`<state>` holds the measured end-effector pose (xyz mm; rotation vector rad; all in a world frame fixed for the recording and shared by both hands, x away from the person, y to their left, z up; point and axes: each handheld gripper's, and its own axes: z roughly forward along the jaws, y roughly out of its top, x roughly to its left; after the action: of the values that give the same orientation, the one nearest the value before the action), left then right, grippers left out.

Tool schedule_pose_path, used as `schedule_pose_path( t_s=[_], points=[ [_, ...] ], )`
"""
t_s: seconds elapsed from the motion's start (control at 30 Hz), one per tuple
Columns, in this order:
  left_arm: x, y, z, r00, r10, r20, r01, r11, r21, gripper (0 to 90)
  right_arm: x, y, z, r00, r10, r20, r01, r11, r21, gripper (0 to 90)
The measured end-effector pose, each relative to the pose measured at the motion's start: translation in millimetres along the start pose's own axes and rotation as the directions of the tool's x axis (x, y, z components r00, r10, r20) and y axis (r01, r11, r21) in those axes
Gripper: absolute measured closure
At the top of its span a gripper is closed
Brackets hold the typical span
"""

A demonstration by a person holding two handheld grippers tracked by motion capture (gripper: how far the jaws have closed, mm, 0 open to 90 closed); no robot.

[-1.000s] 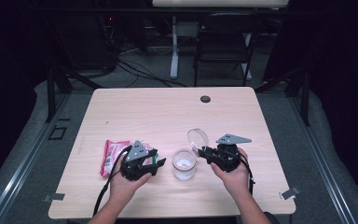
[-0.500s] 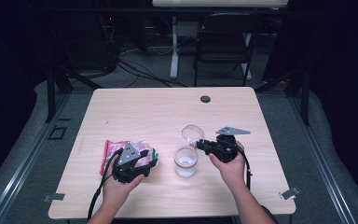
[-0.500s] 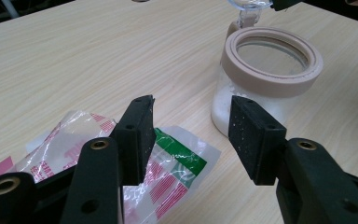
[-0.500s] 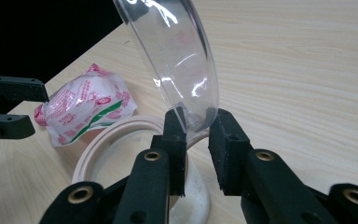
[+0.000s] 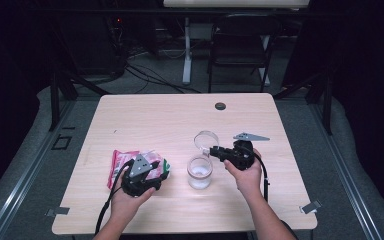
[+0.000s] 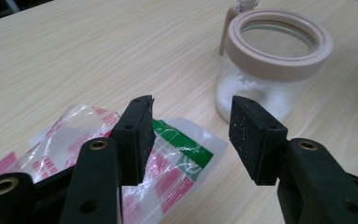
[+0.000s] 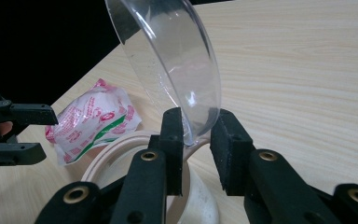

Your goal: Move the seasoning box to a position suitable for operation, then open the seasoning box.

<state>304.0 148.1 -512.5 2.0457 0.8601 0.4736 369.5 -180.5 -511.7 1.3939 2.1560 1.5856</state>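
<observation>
Dim room, pale wooden surface (image 5: 145,115). Right claw (image 7: 196,135) was pinching the rim of the clear hinged lid (image 7: 168,60), holding it tipped up and back off the jar (image 5: 200,171). Jar stood open mid-surface, pinkish collar, a little white powder at the bottom. Left claw (image 6: 191,135) was spread, holding nothing, poised just over the red, white and green packet (image 6: 168,158) lying left of the jar. Judged: lid opened; packet not yet gripped, and nothing from it in the jar.
</observation>
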Motion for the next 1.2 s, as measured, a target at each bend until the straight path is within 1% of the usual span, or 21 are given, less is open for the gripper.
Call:
schedule_pose_path(
  t_s=[0.07, 0.13, 0.2, 0.33, 0.43, 0.47, 0.53, 0.57, 0.6, 0.67, 0.7, 0.73, 0.77, 0.8, 0.83, 0.9, 0.93, 0.97, 1.03, 1.1, 1.2],
  points=[
    [1.0, -0.7, -0.9, 1.0, -0.007, 0.001, 0.007, 1.0, -0.001, 52.1, -0.1, -0.1, -0.3, 1.0, -0.006, 0.006, 0.006, 1.0, -0.007, 72.1],
    [1.8, -0.9, -2.4, 0.9997, -0.019, 0.014, 0.019, 0.9998, -0.004, 55.2, 1.6, -0.2, -2.5, 0.9992, -0.016, 0.035, 0.016, 1.0, -0.007, 68.6],
    [2.2, -0.2, -3.2, 0.9993, -0.033, 0.018, 0.033, 0.9994, -0.012, 55.6, 2.9, -0.8, -4.9, 0.9988, -0.021, 0.044, 0.021, 1.0, -0.01, 65.2],
    [4.7, 1.9, -4.2, 0.9993, -0.036, 0.012, 0.036, 0.9992, -0.017, 55.1, 5.8, -4.5, -10.6, 0.995, -0.064, 0.076, 0.064, 0.998, 0.006, 60.9],
    [8.2, 4.6, -5.5, 0.9991, -0.037, 0.021, 0.037, 0.9991, -0.022, 54.4, 10.2, -6.9, -18.6, 0.9878, -0.112, 0.108, 0.111, 0.994, 0.02, 58.6],
    [9.4, 5.9, -6.3, 0.9988, -0.04, 0.029, 0.041, 0.999, -0.02, 54.4, 12.1, -7.1, -20.6, 0.9854, -0.125, 0.115, 0.125, 0.992, 0.013, 56.9],
    [11.7, 8.2, -8.0, 0.9988, -0.04, 0.027, 0.042, 0.9983, -0.041, 54.3, 16.3, -6.9, -25.4, 0.9775, -0.159, 0.139, 0.16, 0.987, 0.004, 56.2],
    [13.3, 9.5, -9.2, 0.9989, -0.037, 0.027, 0.039, 0.9981, -0.047, 54.3, 17.9, -7.1, -26.7, 0.9757, -0.165, 0.144, 0.168, 0.986, -0.005, 56.0],
    [14.5, 10.7, -10.2, 0.9983, -0.047, 0.033, 0.049, 0.9972, -0.057, 54.3, 20.0, -7.2, -28.2, 0.9735, -0.174, 0.148, 0.178, 0.984, -0.012, 56.1],
    [18.2, 12.9, -12.5, 0.9974, -0.055, 0.046, 0.058, 0.9961, -0.066, 54.4, 23.6, -7.4, -31.5, 0.9718, -0.188, 0.142, 0.192, 0.981, -0.015, 56.2],
    [20.6, 14.2, -14.0, 0.997, -0.063, 0.045, 0.067, 0.9948, -0.076, 54.7, 25.5, -8.0, -32.4, 0.9717, -0.189, 0.142, 0.194, 0.981, -0.024, 56.2],
    [20.6, 14.2, -14.0, 0.997, -0.063, 0.045, 0.067, 0.9948, -0.076, 54.9, 27.8, -8.4, -34.3, 0.9685, -0.201, 0.147, 0.207, 0.978, -0.026, 56.0],
    [23.5, 15.4, -15.2, 0.9965, -0.074, 0.039, 0.077, 0.9938, -0.081, 55.1, 29.0, -8.6, -35.5, 0.9676, -0.205, 0.147, 0.211, 0.977, -0.022, 56.7],
    [25.0, 15.7, -15.3, 0.996, -0.081, 0.038, 0.084, 0.9936, -0.076, 55.2, 29.7, -9.1, -36.0, 0.968, -0.207, 0.142, 0.212, 0.977, -0.019, 57.2],
    [26.8, 15.8, -14.7, 0.9948, -0.09, 0.047, 0.093, 0.9932, -0.069, 55.2, 30.0, -9.6, -36.3, 0.9686, -0.205, 0.141, 0.208, 0.978, -0.009, 57.4],
    [28.5, 16.0, -12.6, 0.9906, -0.114, 0.076, 0.118, 0.9917, -0.052, 54.8, 29.6, -10.5, -36.4, 0.971, -0.199, 0.132, 0.201, 0.98, 0.003, 58.0],
    [28.7, 16.4, -11.0, 0.99, -0.117, 0.079, 0.12, 0.9919, -0.041, 53.9, 29.5, -10.9, -36.6, 0.972, -0.197, 0.128, 0.199, 0.98, 0.002, 57.9],
    [28.3, 17.5, -9.7, 0.9908, -0.113, 0.076, 0.115, 0.993, -0.027, 52.5, 29.9, -11.4, -36.8, 0.9737, -0.193, 0.12, 0.195, 0.981, -0.002, 57.6],
    [27.3, 20.6, -7.4, 0.9917, -0.103, 0.078, 0.104, 0.9945, -0.013, 48.9, 31.4, -11.5, -38.1, 0.9718, -0.204, 0.118, 0.206, 0.979, 0.002, 56.8],
    [26.3, 23.5, -7.4, 0.993, -0.094, 0.072, 0.095, 0.9954, -0.009, 48.0, 33.3, -11.3, -39.6, 0.9689, -0.216, 0.12, 0.218, 0.976, 0.003, 56.8],
    [23.0, 23.4, -8.9, 0.9963, -0.064, 0.056, 0.064, 0.9979, -0.002, 47.5, 34.3, -11.2, -40.2, 0.9687, -0.221, 0.113, 0.222, 0.975, 0.003, 56.8]
  ],
)
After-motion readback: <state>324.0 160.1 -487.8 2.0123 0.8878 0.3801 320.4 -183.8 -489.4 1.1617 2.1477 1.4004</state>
